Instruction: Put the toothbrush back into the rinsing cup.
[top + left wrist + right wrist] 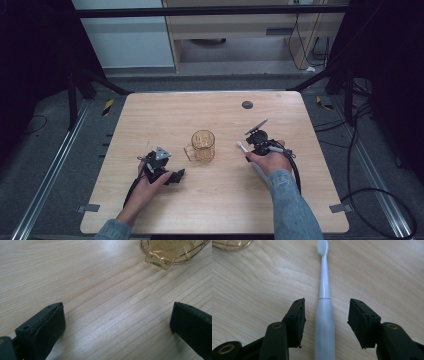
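A white toothbrush (323,277) lies flat on the wooden table (165,115), its bristled head (241,145) pointing away from my right hand. My right gripper (326,305) is low over it and open. Its jaws stand on either side of the thick handle with a gap on each side, neither pad touching. An amber glass mug (203,145) stands upright at the table's middle, left of the brush. In the high view my right gripper (251,151) is just right of the mug. My left gripper (177,176) rests open on the table, left of and nearer than the mug, nothing between its jaws.
A small dark round disc (247,104) sits near the table's far edge. The mug's handle (160,261) shows at the top right of the left gripper view, and its base (229,243) at the top left of the right gripper view. Cables trail off the table's right side.
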